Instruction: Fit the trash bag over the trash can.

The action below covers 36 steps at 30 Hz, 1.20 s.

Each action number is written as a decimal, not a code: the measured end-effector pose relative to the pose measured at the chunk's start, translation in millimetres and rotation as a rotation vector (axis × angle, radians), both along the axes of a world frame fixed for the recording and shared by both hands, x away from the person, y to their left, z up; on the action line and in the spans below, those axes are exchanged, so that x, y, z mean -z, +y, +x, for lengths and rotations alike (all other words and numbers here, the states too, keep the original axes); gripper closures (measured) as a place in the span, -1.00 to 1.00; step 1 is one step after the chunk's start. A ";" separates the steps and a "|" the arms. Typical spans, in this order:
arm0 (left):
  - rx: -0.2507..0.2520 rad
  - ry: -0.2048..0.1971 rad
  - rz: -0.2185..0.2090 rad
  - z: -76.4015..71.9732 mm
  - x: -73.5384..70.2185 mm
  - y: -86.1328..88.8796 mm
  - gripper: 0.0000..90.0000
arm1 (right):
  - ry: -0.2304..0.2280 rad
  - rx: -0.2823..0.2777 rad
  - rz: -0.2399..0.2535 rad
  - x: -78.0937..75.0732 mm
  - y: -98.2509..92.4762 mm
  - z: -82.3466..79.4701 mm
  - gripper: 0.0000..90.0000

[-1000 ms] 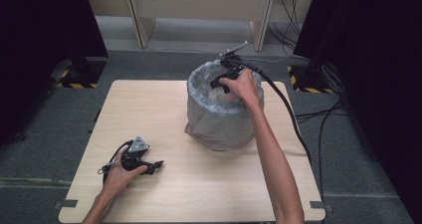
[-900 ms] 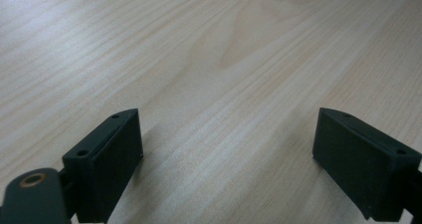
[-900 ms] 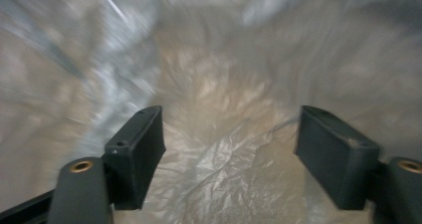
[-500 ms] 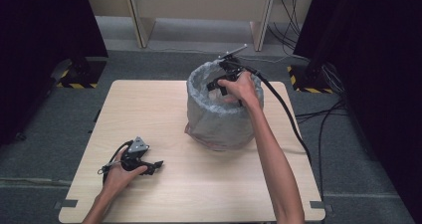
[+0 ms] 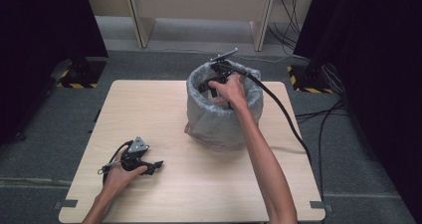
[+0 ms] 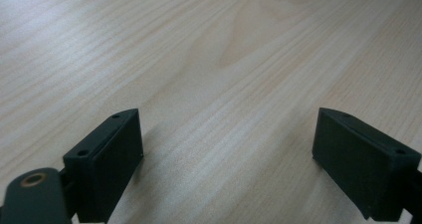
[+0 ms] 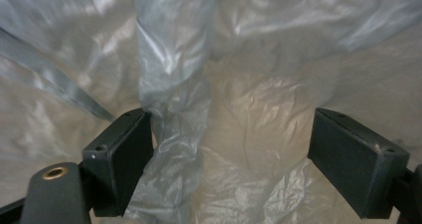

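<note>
- While the right tongs (image 5: 215,82) reach down into the mouth of the lined bin (image 5: 221,122), the work in hand reads as seating the plastic liner (image 7: 174,84) inside it.
- Bin stands upright on the far middle of the surface (image 5: 199,184), mouth up, long axis vertical.
- Liner is already draped over the rim and hangs down the outside wall; that part looks done.
- Inside, the right gripper view shows the film loose: a twisted, bunched fold runs top to bottom, roughly along the bin's axis.
- Right tongs have just been opening; jaws stand wide apart. The fold lies between them, touching the inner face of the left-hand jaw, not pinched.
- Judged left: spread or press that fold against the inner wall and flatten the bottom. The floor of the bin is hidden by crumpled film.
- Left tongs (image 5: 149,164) rest low over the near left of the surface, well apart from the bin, jaws wide, nothing between them but bare wood (image 6: 214,59).
</note>
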<state>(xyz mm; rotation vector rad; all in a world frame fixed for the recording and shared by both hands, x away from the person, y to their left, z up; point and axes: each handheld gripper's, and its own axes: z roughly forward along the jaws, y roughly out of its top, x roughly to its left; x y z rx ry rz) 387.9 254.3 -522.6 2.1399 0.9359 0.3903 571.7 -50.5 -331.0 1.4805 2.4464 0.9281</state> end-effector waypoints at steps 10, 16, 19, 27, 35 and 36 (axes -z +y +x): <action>0.000 0.000 0.000 0.0 0.0 0.0 -0.75 | -0.086 0.000 0.098 -27.0 -13.7 -9.7 -0.59; 0.001 0.000 0.000 0.0 0.0 0.0 -0.75 | -0.148 0.002 0.184 -56.7 -34.0 -17.5 -0.58; 0.000 0.000 0.000 0.0 0.0 0.0 -0.75 | -0.172 0.011 0.195 -71.7 -45.2 -20.6 -0.58; 0.000 -0.001 0.000 0.0 0.1 0.0 -0.75 | -0.210 0.034 0.110 -85.1 -74.7 -28.6 -0.58; 0.000 0.000 0.000 0.0 0.0 0.0 -0.75 | -0.223 0.049 0.082 -83.5 -99.1 -33.6 -0.55; 0.000 0.000 0.000 0.0 0.0 0.0 -0.75 | -0.226 0.048 0.083 -84.2 -101.8 -34.3 -0.55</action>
